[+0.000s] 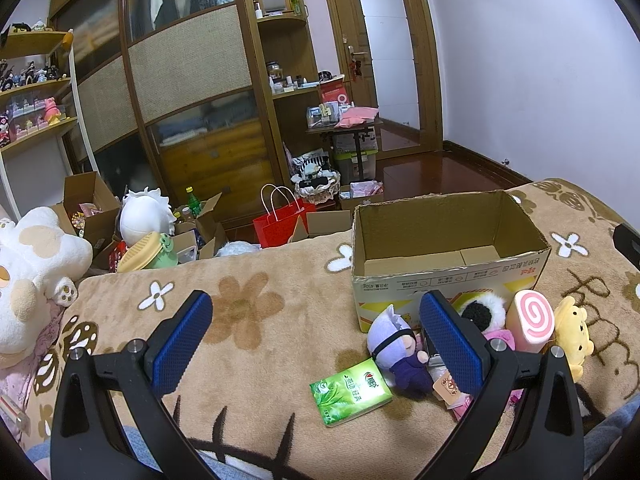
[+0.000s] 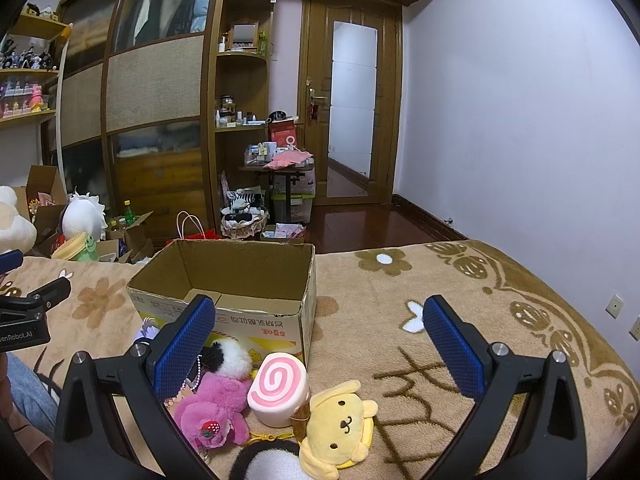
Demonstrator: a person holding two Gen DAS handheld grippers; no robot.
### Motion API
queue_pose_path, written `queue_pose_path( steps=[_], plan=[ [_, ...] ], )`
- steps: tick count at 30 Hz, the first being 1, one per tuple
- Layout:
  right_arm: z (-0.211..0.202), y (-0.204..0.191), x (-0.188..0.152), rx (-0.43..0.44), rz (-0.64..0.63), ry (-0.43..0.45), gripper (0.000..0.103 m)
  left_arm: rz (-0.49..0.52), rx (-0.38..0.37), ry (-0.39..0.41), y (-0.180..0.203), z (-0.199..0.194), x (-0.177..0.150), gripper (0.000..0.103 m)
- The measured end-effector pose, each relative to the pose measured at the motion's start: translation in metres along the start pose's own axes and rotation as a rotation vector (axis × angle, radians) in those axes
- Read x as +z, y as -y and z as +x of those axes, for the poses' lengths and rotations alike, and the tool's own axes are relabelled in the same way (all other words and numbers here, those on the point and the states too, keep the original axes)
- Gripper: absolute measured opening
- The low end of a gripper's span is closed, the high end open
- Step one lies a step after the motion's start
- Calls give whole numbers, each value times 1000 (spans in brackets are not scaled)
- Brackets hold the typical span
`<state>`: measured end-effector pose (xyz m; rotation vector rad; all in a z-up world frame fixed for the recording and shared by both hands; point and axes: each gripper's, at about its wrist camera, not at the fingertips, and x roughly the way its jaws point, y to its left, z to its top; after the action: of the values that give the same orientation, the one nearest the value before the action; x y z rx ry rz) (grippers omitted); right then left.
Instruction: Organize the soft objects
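Left wrist view: we hold the left gripper [image 1: 316, 328] spread wide and empty above a tan flowered blanket [image 1: 256, 320], a green tissue pack [image 1: 350, 392] lying between its blue pads and nearer the right one. Just past that pad sits a purple-haired doll [image 1: 396, 350], touching the foot of the open cardboard box [image 1: 444, 240], which looks empty inside.

From the right wrist camera, our right gripper [image 2: 318, 340] is likewise spread wide, holding nothing. The soft toys cluster low between its fingers, toward the left pad: a pink plush with a strawberry [image 2: 214, 410], a pink swirl-roll cushion [image 2: 278, 390] and a yellow dog plush [image 2: 340, 420], packed against one another in front of the box (its near wall printed in red). A black-and-white fluffy toy [image 2: 226, 356] rests against the box; what the furry black-and-white shape at the bottom edge is, we cannot quite tell.
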<state>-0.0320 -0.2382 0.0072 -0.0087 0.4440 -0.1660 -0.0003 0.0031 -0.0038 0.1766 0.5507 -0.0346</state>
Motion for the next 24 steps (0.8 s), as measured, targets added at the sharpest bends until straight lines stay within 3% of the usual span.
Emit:
queue_pose_path(
  steps=[11,24],
  plan=[
    [0,-1,-1,-5,2,-1,103,-6,5,-5,-1,1,-1,103],
    [18,11,1,22,48,-66,103,-86,-18,-117,-21,23,6,102]
  ],
)
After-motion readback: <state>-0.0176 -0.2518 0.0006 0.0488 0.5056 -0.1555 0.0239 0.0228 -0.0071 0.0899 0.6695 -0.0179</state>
